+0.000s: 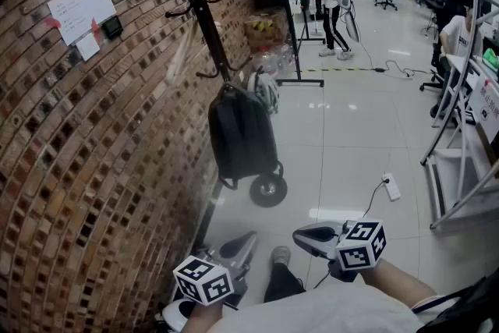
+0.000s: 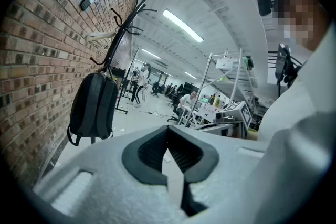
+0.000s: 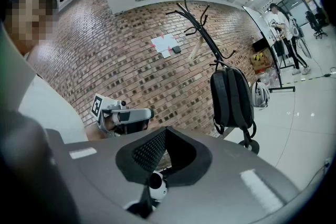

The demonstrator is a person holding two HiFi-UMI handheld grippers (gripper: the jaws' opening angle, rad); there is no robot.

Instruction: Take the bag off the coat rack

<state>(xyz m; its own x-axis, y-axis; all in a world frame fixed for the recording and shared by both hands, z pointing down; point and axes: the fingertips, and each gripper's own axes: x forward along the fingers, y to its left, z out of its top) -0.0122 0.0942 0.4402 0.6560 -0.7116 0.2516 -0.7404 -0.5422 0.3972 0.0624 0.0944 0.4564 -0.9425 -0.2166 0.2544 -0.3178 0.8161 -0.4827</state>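
A dark backpack (image 1: 242, 132) hangs from a low hook of the black coat rack (image 1: 199, 4) that stands against the brick wall. Both grippers are low and near me, well short of the bag. My left gripper (image 1: 234, 246) is shut with nothing in it, and so is my right gripper (image 1: 308, 234). In the left gripper view the backpack (image 2: 93, 105) is far off to the left of the closed jaws of the left gripper (image 2: 169, 152). From the right gripper (image 3: 163, 157) the backpack (image 3: 231, 97) hangs ahead to the right, under the coat rack (image 3: 202, 29).
A black wheel (image 1: 268, 189) sits on the floor by the bag's foot, a white helmet-like thing (image 1: 265, 88) behind it. A power strip (image 1: 391, 185) and cable lie on the tiles. A metal rack (image 1: 460, 152) stands to the right. People stand and sit farther back.
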